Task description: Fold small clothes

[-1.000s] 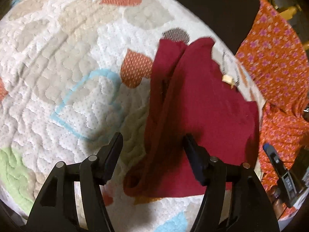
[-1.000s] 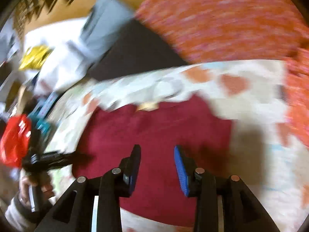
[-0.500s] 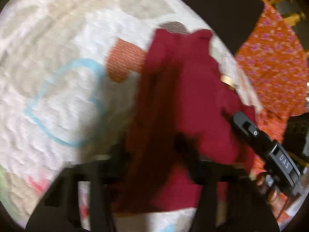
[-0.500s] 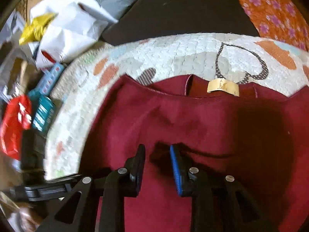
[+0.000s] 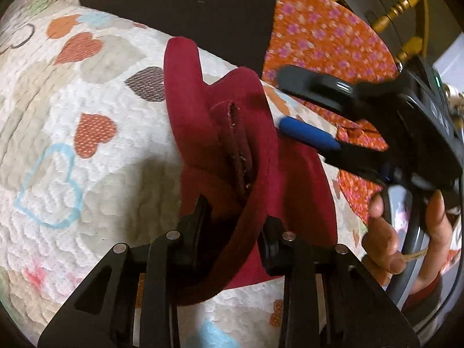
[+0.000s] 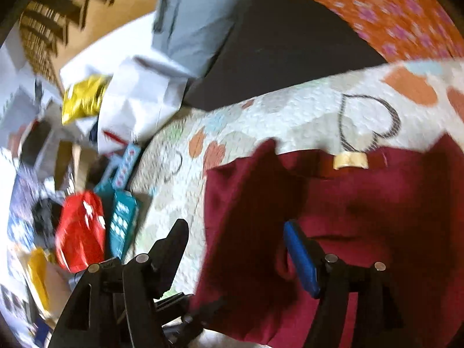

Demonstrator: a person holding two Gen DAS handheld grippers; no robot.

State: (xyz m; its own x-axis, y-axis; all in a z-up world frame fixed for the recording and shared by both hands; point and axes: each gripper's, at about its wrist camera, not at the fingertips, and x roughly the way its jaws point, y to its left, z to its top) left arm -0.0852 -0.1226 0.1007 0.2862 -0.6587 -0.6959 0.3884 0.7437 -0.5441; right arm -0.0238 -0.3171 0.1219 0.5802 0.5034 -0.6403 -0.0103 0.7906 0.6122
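Observation:
A small dark red garment (image 5: 232, 133) lies on a quilted heart-print blanket (image 5: 72, 150). My left gripper (image 5: 235, 217) is shut on the garment's left edge and holds a fold of it raised off the blanket. My right gripper (image 6: 235, 243) is open above the same red garment (image 6: 362, 217), whose collar carries a tan label (image 6: 349, 161). The right gripper also shows in the left wrist view (image 5: 304, 110), open beside the raised fold, with a hand on its handle.
Orange floral fabric (image 5: 327, 40) and a dark flat panel (image 5: 185, 8) lie beyond the blanket. Off the blanket's left edge is clutter: a red packet (image 6: 79, 229), teal boxes (image 6: 123, 217), white paper (image 6: 133, 101), a yellow bag (image 6: 82, 98).
My left gripper closed on the garment's left edge and lifted it into a fold. My right gripper opened wider and drew back from the cloth.

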